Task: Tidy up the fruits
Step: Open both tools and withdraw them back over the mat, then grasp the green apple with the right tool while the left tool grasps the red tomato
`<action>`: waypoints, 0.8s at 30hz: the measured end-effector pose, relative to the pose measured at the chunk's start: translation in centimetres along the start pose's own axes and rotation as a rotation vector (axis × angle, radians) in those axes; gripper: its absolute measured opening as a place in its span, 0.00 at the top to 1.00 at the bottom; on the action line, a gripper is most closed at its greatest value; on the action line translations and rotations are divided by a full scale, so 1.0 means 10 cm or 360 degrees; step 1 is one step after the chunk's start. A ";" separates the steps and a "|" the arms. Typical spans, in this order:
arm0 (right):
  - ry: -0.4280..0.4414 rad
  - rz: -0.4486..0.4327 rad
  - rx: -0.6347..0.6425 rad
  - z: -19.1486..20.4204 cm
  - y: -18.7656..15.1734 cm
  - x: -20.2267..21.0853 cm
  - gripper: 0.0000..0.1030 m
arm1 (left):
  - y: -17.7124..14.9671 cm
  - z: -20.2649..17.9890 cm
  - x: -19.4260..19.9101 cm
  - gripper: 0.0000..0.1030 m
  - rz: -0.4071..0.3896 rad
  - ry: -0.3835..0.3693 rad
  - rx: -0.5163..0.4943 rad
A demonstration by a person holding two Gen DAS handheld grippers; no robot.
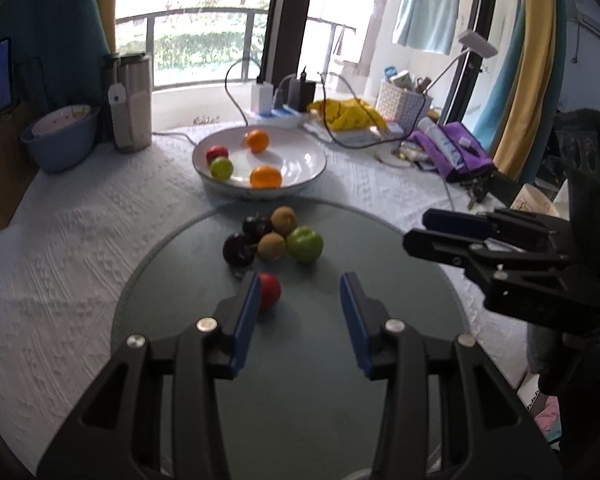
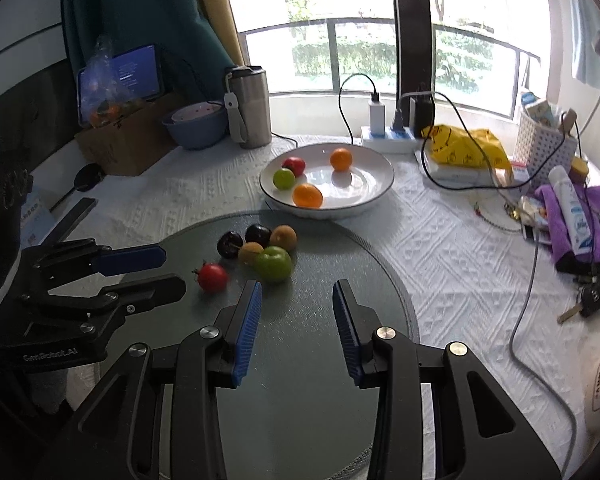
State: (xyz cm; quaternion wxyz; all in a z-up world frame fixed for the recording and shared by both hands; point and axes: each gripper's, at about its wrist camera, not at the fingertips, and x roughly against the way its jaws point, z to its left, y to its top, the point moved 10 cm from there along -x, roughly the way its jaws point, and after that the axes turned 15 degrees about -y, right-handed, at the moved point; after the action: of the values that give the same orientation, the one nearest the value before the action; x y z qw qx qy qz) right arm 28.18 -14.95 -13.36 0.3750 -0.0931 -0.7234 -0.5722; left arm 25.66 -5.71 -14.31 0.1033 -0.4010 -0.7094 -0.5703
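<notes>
a: left hand-held gripper (image 1: pixel 298 286): jaws part-open, nothing between the pads. right hand-held gripper (image 2: pixel 297 292): same, part-open, empty. both angled down toward the round glass mat (image 2: pixel 340 360) on the surface.

b: nearest fruit to each?

a: small red fruit (image 1: pixel 269 291) sits on the mat just ahead of the left one, touching or nearly touching the outer face of its left finger (image 1: pixel 247 312) in that view; not inside the gap. from the right wrist view it lies ahead and to the left, between the two tools, closer to the left one.

b: so left takes the red one?

a: my judgement, yes. it needs a small shift leftward to centre the fruit between the jaws. fruit is near round, no long axis to line up.

b: and the right?

a: green apple (image 2: pixel 274 264) is just ahead of its left finger, slightly left of centre. it is the front piece of a cluster with two kiwis (image 2: pixel 283 238) and two dark plums (image 2: pixel 230 243), all touching or close.

b: destination?

a: white plate (image 2: pixel 380 184) beyond the mat, already holding two oranges (image 2: pixel 341 159), a green fruit and a red one. six pieces left on the mat.

b: risk?

a: nudging the red fruit so it rolls.
</notes>
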 end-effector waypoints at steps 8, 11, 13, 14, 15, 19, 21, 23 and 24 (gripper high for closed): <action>0.0005 0.0071 -0.0034 -0.08 -0.10 -0.19 0.62 | -0.08 0.18 -0.25 0.58 0.0090 0.0067 0.0026; 0.0027 0.0096 -0.0036 -0.05 -0.11 -0.27 0.62 | -0.07 0.27 -0.30 0.58 0.0104 0.0097 0.0033; 0.0038 0.0109 -0.0031 -0.02 -0.10 -0.33 0.62 | -0.07 0.32 -0.34 0.58 0.0114 0.0101 0.0047; 0.0048 0.0116 -0.0025 0.00 -0.10 -0.35 0.62 | -0.07 0.34 -0.36 0.58 0.0121 0.0101 0.0052; 0.0057 0.0121 -0.0018 0.03 -0.10 -0.38 0.62 | -0.08 0.36 -0.38 0.58 0.0128 0.0099 0.0057; 0.0111 0.0143 0.0010 0.16 -0.07 -0.48 0.62 | -0.10 0.39 -0.48 0.58 0.0168 0.0080 0.0070; 0.0137 0.0152 0.0020 0.23 -0.05 -0.52 0.62 | -0.11 0.40 -0.51 0.58 0.0181 0.0071 0.0084; 0.0161 0.0162 0.0042 0.31 -0.03 -0.57 0.62 | -0.12 0.42 -0.54 0.58 0.0198 0.0064 0.0093; 0.0170 0.0167 0.0048 0.35 -0.03 -0.59 0.62 | -0.12 0.43 -0.56 0.58 0.0206 0.0065 0.0092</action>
State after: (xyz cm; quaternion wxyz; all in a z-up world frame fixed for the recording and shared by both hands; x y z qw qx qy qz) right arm 30.65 -10.19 -17.59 0.4440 -0.0945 -0.7049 -0.5450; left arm 29.81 -4.43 -19.99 0.1660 -0.4310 -0.6960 -0.5498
